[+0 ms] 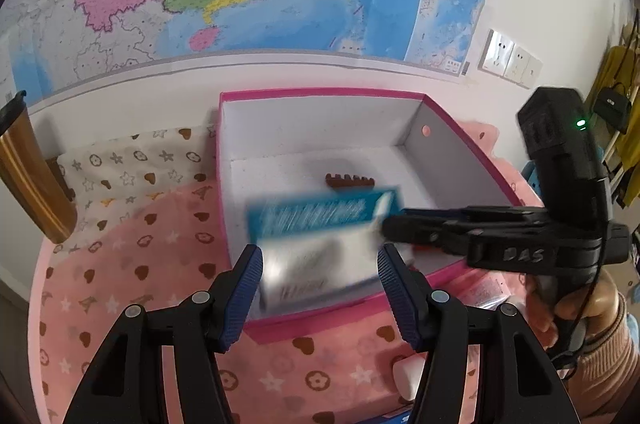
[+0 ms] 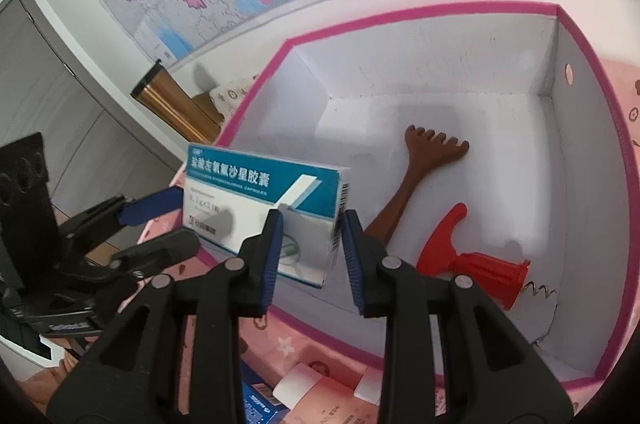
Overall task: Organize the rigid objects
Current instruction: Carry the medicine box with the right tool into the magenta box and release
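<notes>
A teal and white medicine carton (image 2: 256,200) hangs over the near left corner of the open pink-rimmed box (image 2: 400,14), with my right gripper (image 2: 312,224) shut on its right end. In the left wrist view the carton (image 1: 320,224) is blurred and the right gripper (image 1: 386,224) reaches in from the right. My left gripper (image 1: 320,264) stands open just in front of the pink box (image 1: 320,91), its pads either side of the carton's image but not pressing on it. A brown back scratcher (image 2: 436,148) and a red corkscrew (image 2: 476,264) lie inside the box.
A copper flask (image 1: 28,176) stands at the left by the wall. Pink patterned cloth (image 1: 140,264) covers the surface. A white block (image 1: 408,376) and a blue carton (image 2: 260,404) lie in front of the box. A wall map and sockets (image 1: 508,58) are behind.
</notes>
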